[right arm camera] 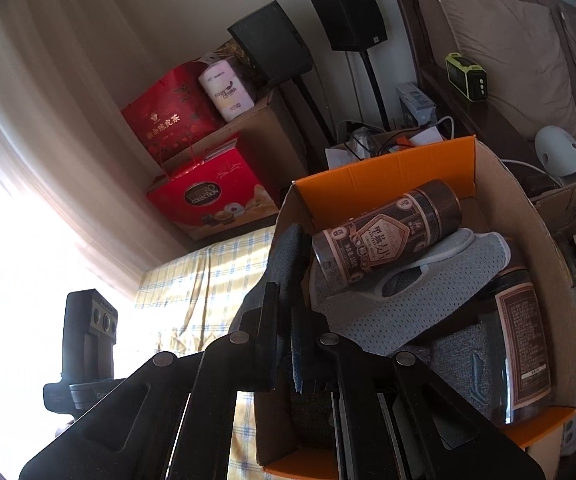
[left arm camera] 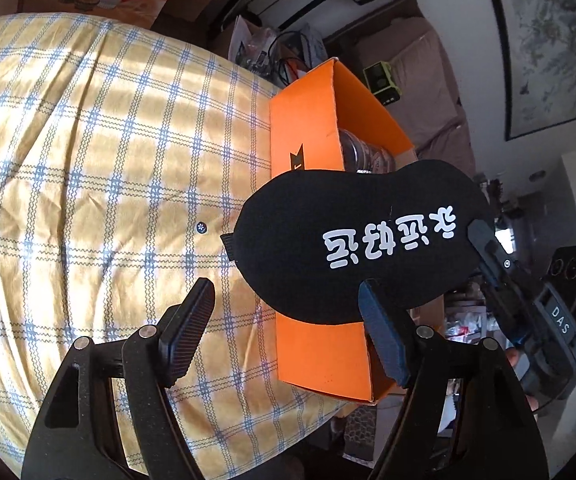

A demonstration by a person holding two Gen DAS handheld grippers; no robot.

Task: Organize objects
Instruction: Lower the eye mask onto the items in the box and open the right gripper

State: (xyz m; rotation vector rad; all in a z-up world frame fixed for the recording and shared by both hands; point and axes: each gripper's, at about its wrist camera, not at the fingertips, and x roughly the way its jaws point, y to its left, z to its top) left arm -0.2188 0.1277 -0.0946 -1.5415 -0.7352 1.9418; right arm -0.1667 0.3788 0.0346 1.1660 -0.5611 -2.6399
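Observation:
A black eye mask (left arm camera: 352,240) with white characters hangs over the open orange box (left arm camera: 308,128). My right gripper (left arm camera: 482,236) is shut on the mask's right end; in the right wrist view the mask (right arm camera: 288,256) shows edge-on between the closed right gripper (right arm camera: 285,308) fingers. My left gripper (left arm camera: 285,286) stands open just in front of the mask with nothing between its pads. Its right fingertip (left arm camera: 372,300) is close to the mask's lower edge. Inside the box (right arm camera: 388,168) lie a brown labelled jar (right arm camera: 388,232), a grey mesh cloth (right arm camera: 448,276), a second dark jar (right arm camera: 524,340) and a grey towel (right arm camera: 456,352).
The box sits at the edge of a surface covered by a yellow plaid cloth (left arm camera: 87,160). Red gift boxes (right arm camera: 203,200) and black speakers on stands (right arm camera: 348,16) stand behind it. A brown sofa (right arm camera: 508,40) holds a green device (right arm camera: 468,76).

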